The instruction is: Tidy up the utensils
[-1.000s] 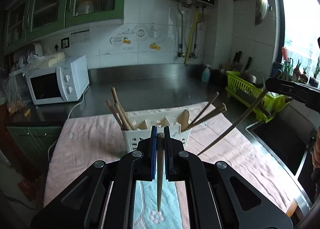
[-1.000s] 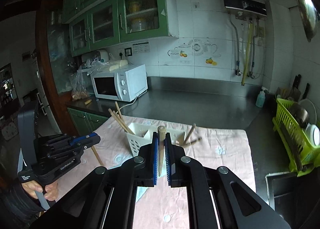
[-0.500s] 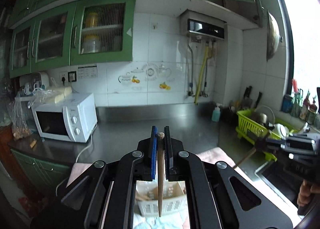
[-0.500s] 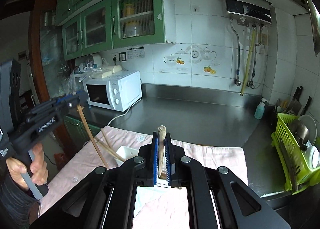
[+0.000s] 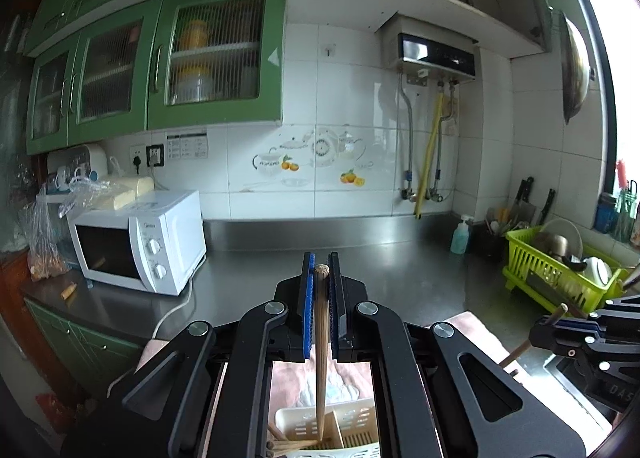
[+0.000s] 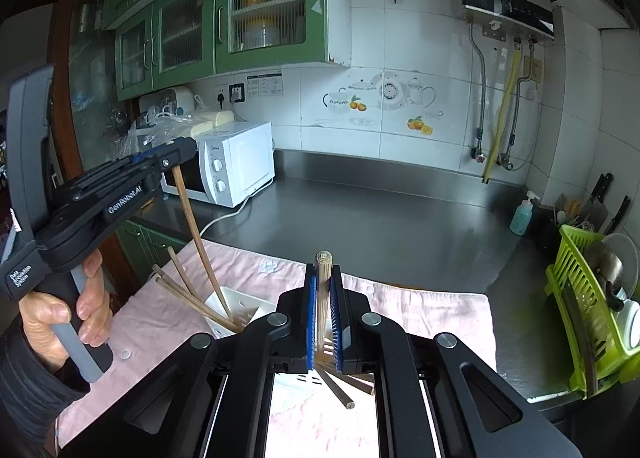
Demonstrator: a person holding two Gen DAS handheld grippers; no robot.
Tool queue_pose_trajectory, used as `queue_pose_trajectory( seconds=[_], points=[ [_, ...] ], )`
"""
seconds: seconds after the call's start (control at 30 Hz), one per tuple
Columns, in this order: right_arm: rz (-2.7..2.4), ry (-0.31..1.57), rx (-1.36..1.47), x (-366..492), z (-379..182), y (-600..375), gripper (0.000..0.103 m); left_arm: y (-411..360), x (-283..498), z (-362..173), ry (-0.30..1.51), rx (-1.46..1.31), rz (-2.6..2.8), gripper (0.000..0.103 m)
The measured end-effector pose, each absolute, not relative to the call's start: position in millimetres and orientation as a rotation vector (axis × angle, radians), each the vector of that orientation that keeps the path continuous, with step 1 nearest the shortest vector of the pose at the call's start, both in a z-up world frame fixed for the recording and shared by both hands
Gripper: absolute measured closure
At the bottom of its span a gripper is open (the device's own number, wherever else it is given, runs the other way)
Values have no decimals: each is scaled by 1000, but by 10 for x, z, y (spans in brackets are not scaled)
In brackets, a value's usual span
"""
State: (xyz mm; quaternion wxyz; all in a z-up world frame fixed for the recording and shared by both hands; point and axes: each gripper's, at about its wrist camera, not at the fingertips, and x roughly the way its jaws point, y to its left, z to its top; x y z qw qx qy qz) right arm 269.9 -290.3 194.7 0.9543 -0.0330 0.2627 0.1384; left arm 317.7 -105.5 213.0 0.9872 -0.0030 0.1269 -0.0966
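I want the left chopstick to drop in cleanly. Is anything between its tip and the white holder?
Nothing visible blocks it. The chopstick in the left claw hangs tip-down over the holder; other chopsticks already stand in that compartment.

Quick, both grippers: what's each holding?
Left gripper: shut on a chopstick.
Right gripper: shut on another chopstick.

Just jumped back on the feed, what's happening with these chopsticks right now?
Each handheld gripper is shut on one wooden chopstick. The left gripper holds its wooden chopstick upright, tip down inside the white plastic utensil caddy. The right gripper holds another chopstick above the caddy on the pink cloth.
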Motion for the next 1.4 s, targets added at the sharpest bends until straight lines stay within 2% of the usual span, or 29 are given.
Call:
queue_pose_trajectory(
  seconds=[0.3,0.53,0.57,0.63,0.67,0.7,0.77,0.8,0.93,0.97,1.2,1.23,1.37,1.4],
  points=[
    [277,566,-64,2809,1818,-2837,96,-963,3267,1972,309,-17,-210,98],
    [272,553,-67,2725,1833,-2830,92,-905,3089,1981,308,-20,-222,93],
    [274,549,-64,2691,1839,-2831,90,-892,3045,1981,310,-19,-220,91],
    [272,540,-66,2604,1843,-2828,86,-862,2922,1973,311,-17,-224,78],
    [269,534,-69,2551,1843,-2823,86,-850,2858,1970,310,-16,-221,64],
    [271,531,-70,2499,1839,-2821,83,-824,2759,1957,298,-16,-217,56],
    [277,526,-62,2368,1812,-2826,77,-798,2607,1922,296,-9,-215,52],
    [277,523,-62,2304,1794,-2822,74,-771,2530,1892,302,-17,-220,44],
    [278,516,-58,1998,1634,-2803,67,-693,2220,1738,327,-9,-222,35],
    [274,513,-62,1911,1575,-2794,67,-673,2147,1693,335,-11,-227,30],
    [263,507,-57,1361,1150,-2704,44,-579,1610,1340,373,10,-239,6],
    [265,512,-56,1291,1082,-2687,39,-561,1517,1286,370,16,-235,5],
    [247,503,-57,1036,869,-2636,31,-507,1274,1105,391,21,-226,5],
    [247,501,-45,987,827,-2638,25,-489,1217,1062,397,22,-220,5]
  ],
)
